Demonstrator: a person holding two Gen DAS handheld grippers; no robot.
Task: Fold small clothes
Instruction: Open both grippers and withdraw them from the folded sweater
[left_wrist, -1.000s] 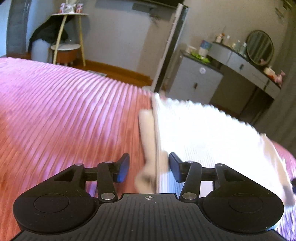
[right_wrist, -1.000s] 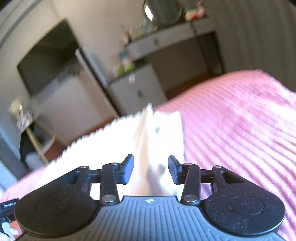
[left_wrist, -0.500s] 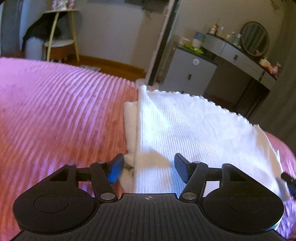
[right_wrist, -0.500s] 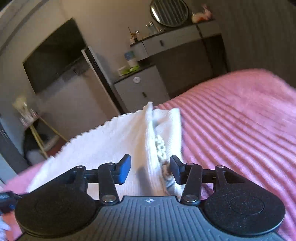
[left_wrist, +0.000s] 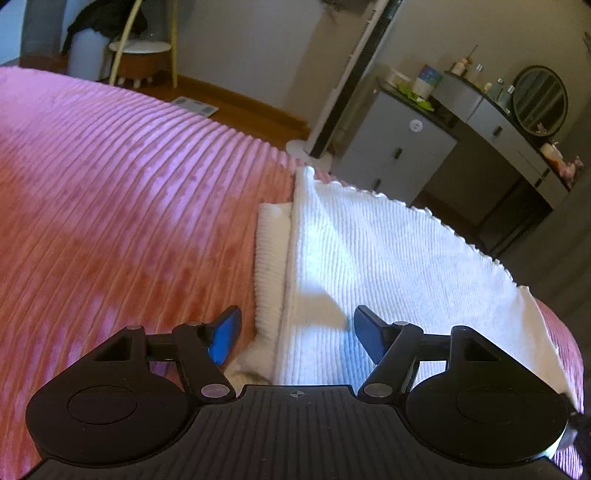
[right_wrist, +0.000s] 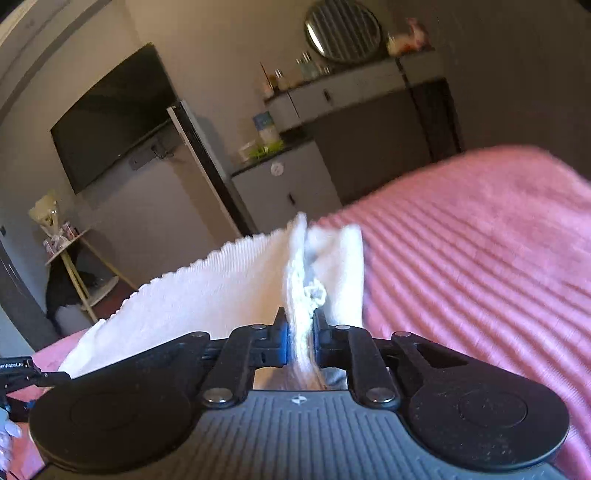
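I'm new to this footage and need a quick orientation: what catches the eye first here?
A white ribbed garment lies spread on a pink ribbed bedspread, bright against it. The right claw is shut on a bunched edge of that garment, having just closed, while the left claw stands open over its other edge, its jaws having just widened, gripping nothing. Behind, a grey dresser with a round mirror fills the back wall.

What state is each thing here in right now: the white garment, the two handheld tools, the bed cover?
White garment: lying flat on the bed, one edge pinched.
Right gripper: jaws just closed on the garment's edge.
Left gripper: jaws open, just widened, gripping nothing.
Pink bed cover: spread out under the garment.
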